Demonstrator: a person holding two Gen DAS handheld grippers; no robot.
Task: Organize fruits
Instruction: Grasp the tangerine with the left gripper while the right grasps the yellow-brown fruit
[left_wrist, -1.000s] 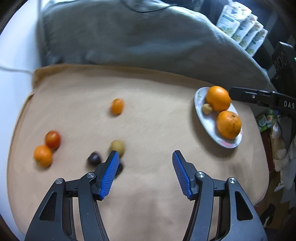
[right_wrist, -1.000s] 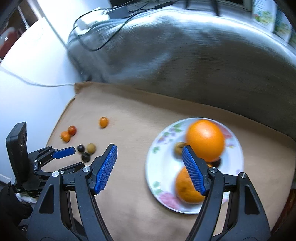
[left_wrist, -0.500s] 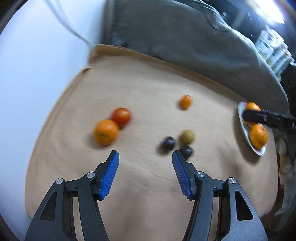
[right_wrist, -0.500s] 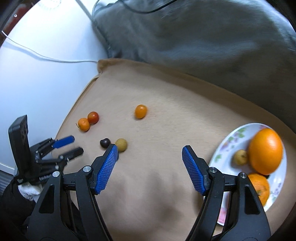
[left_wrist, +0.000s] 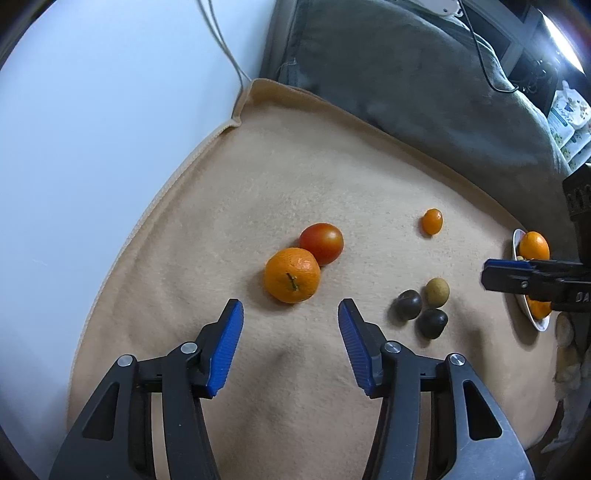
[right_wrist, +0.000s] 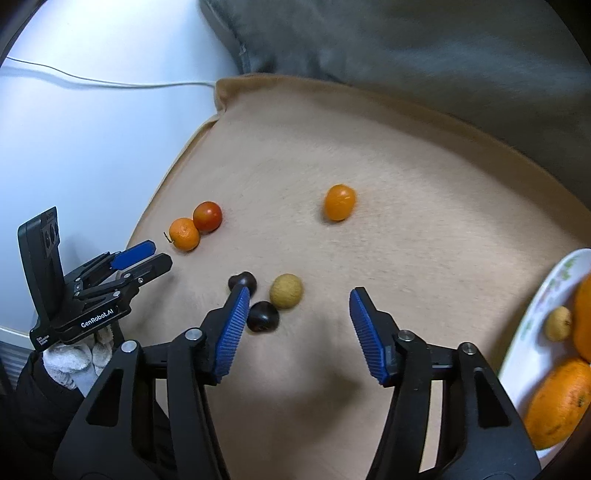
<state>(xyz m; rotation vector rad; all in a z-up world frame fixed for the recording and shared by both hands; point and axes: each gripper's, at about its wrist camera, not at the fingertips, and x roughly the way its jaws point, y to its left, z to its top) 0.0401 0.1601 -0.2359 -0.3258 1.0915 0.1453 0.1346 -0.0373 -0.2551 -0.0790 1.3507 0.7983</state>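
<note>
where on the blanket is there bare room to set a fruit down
Bare tan blanket runs along the grey cushion, and between the kumquat and plate. Crowded: the mandarin touching the tomato, and the three small fruits.

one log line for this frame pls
left gripper: open, empty, facing mandarin | right gripper: open, empty, near dark fruits | plate: holds oranges

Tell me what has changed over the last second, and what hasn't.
The left gripper swung left from facing the floral white plate and now lines up on the stemmed orange mandarin. The right gripper swung left off the plate toward the dark round fruits. Both jaws stayed open and empty; no fruit moved.
</note>
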